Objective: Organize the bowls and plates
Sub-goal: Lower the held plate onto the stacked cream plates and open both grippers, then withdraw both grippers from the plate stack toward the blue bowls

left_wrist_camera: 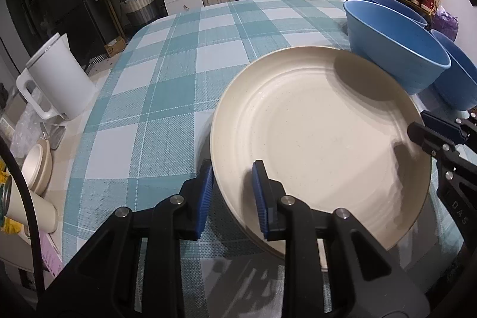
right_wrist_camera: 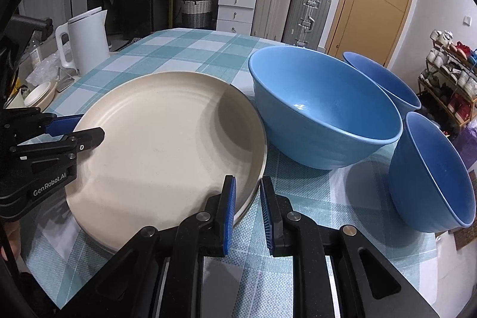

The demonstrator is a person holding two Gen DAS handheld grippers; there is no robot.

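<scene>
Both grippers were on the cream plate (left_wrist_camera: 313, 139), one at each side, w/ the rim between the jaws. The step in hand looked like a two-handed lift or set-down of that plate; which one couldn't be told.

To do it well, I'd judge: keep both sides level so the plate doesn't tip, move both hands together at the same pace, and keep each rim seated deep in the pads, not at the tips. Go straight up or down first, since the big blue bowl (right_wrist_camera: 325, 109) sat just beside the plate's far right edge, touching or nearly so, and a sideways slide could knock it.

Left gripper (left_wrist_camera: 232, 192): jaws narrow, straddling the plate's near left rim, one blue pad outside, one inside. A little gap showed at the rim, so the hold looked loose or not pressing.

Right gripper (right_wrist_camera: 247, 204): jaws nearly closed round the plate's near right rim, inner pad on the cream face, outer pad under the edge. It read as clamped on the plate.

Rel. to the plate: two more blue bowls (right_wrist_camera: 432, 172) stood right of it, past the big bowl. The white kettle (right_wrist_camera: 86, 40) stood well off to its far left. Plate lay on the checked tablecloth (left_wrist_camera: 155, 97), or just above it.
</scene>
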